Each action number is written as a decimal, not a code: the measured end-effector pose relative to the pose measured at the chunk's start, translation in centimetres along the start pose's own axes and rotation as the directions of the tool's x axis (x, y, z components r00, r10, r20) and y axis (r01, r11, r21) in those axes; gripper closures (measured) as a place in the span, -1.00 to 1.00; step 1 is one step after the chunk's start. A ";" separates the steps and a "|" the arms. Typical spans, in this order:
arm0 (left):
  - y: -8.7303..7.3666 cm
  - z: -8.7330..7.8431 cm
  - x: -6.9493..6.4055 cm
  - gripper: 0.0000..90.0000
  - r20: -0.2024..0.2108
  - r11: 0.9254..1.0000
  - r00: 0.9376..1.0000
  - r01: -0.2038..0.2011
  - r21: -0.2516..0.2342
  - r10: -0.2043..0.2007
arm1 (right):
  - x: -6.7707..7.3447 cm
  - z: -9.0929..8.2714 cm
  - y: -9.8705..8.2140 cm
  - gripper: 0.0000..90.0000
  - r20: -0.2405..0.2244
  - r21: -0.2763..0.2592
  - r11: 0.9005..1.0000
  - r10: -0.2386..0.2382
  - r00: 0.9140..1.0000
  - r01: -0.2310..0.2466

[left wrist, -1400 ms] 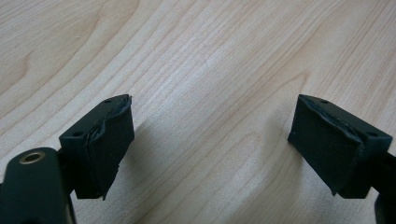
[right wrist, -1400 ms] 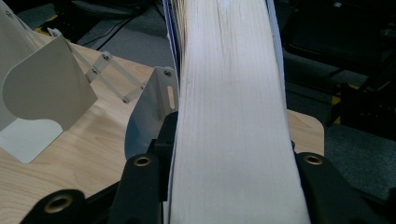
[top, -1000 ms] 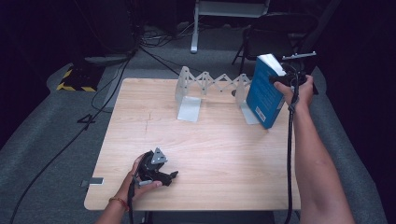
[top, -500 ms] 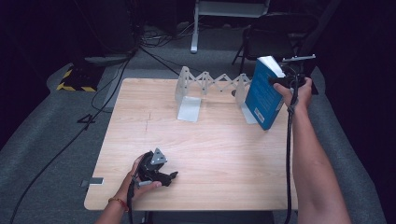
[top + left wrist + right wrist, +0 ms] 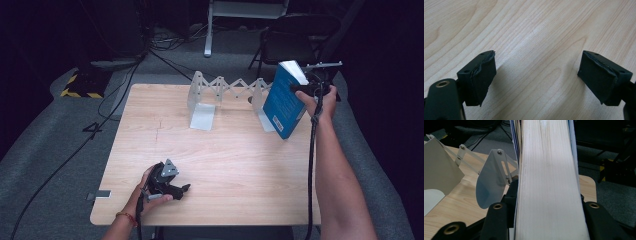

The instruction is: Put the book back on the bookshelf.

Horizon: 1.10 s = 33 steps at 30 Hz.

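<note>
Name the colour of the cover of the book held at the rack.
Blue cover on the book, white page edges; clearest in the high view.

High overhead of table (image 5: 235,150); two close gripper cameras, tabletop shared.

The left gripper (image 5: 537,80) looks down along its two black jaws at a pale wooden table (image 5: 536,30) with fine grain lines running slantwise across it. The jaws stand wide apart with bare wood between them, each faced with a dark, worn rubber pad (image 5: 482,80). Each jaw throws a soft shadow on the wood beside it.
</note>
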<state>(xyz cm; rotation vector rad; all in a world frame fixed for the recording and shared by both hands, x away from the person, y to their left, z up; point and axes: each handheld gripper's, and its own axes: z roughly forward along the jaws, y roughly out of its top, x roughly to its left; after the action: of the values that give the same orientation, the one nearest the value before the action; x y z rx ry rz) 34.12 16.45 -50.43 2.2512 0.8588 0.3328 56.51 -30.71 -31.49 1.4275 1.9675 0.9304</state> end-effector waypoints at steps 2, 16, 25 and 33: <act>0.0 0.0 0.0 -0.67 0.000 1.000 1.000 0.000 0.000 0.000 | 0.2 0.0 0.0 0.27 0.004 -0.003 1.000 -0.007 1.000 0.007; 0.0 0.0 0.0 -0.67 0.002 1.000 1.000 0.002 0.000 -0.002 | 0.2 0.0 -0.2 0.05 0.018 -0.011 1.000 -0.015 1.000 0.016; 0.0 0.0 0.0 -0.67 -0.001 1.000 1.000 0.000 -0.001 0.000 | 0.5 0.1 -0.3 -0.09 0.028 -0.004 0.999 -0.038 0.999 0.038; 0.0 0.0 0.0 -0.67 0.002 1.000 1.000 0.003 -0.001 -0.003 | 0.4 -0.3 -0.6 -0.18 0.007 0.007 0.999 -0.052 0.999 0.052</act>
<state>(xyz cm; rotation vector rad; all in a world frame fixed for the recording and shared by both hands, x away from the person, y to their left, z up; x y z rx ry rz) 34.12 16.45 -50.45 2.2491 0.8603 0.3298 55.87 -30.52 -31.77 1.3745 1.9949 0.8945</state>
